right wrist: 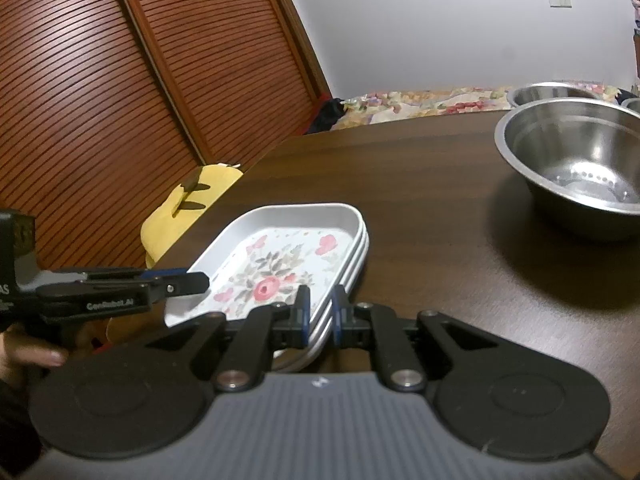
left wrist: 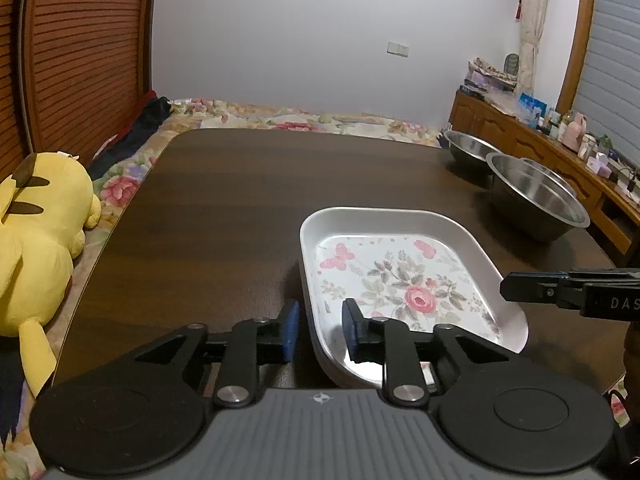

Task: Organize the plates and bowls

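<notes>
Right gripper [right wrist: 320,312]: jaws pinch the near rim of stacked floral plates [right wrist: 280,264].
Left gripper [left wrist: 320,330]: jaws spread, straddling the stack's left rim.
Plates: on the dark tabletop [left wrist: 224,216].
Steel bowls [left wrist: 536,200]: well apart, far right.

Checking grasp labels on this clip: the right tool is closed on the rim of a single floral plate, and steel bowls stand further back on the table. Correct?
Not quite. The right tool grips the rim of a stack of floral plates, not one: the right wrist view shows several nested rims. The steel bowls do stand further back on the table.
</notes>
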Demonstrator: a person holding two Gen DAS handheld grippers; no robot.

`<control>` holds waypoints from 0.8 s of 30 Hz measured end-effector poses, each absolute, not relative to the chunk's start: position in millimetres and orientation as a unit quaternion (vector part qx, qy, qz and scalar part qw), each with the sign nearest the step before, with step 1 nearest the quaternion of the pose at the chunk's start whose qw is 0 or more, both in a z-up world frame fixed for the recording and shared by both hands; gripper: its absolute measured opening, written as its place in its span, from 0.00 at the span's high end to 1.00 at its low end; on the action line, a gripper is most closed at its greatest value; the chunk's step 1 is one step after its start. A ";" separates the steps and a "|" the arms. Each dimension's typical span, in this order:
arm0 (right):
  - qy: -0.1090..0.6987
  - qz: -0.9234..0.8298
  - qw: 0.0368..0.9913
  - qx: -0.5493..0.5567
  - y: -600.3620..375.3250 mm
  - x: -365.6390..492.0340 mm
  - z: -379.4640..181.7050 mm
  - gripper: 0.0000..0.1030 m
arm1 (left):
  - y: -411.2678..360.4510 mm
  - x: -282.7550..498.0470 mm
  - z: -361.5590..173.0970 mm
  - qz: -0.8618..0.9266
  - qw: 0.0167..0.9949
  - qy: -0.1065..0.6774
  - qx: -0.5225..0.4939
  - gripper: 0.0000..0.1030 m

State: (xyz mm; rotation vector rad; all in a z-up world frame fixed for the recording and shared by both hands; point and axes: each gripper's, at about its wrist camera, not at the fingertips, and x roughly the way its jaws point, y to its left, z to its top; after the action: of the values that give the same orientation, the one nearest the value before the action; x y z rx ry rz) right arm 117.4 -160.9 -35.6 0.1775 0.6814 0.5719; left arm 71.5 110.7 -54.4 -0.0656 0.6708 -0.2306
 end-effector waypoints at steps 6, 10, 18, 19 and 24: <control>0.314 0.273 0.906 0.081 -167.5 115.5 -26.6 0.88 | 109.0 70.8 -46.6 -0.112 0.941 0.317 -0.030 0.67; 0.298 0.264 0.914 0.078 -177.1 114.5 -18.3 0.88 | 102.6 74.0 -39.4 -0.120 0.943 0.308 -0.023 0.65; 0.271 0.237 0.929 0.086 -206.1 113.9 -9.6 0.88 | 76.0 87.9 -25.8 -0.142 0.946 0.292 -0.003 0.54; 0.268 0.232 0.931 0.087 -211.0 114.1 -8.4 0.88 | 70.6 89.8 -24.2 -0.144 0.947 0.289 -0.001 0.50; 0.254 0.215 0.939 0.085 -232.0 115.7 -2.2 0.88 | 44.7 96.9 -18.2 -0.160 0.949 0.273 0.009 0.32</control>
State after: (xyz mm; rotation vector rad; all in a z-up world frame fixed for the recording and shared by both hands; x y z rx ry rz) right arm 115.7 -232.0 -2.2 0.1727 0.5182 0.4383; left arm 96.9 44.7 -18.2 0.0191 0.5547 -0.3261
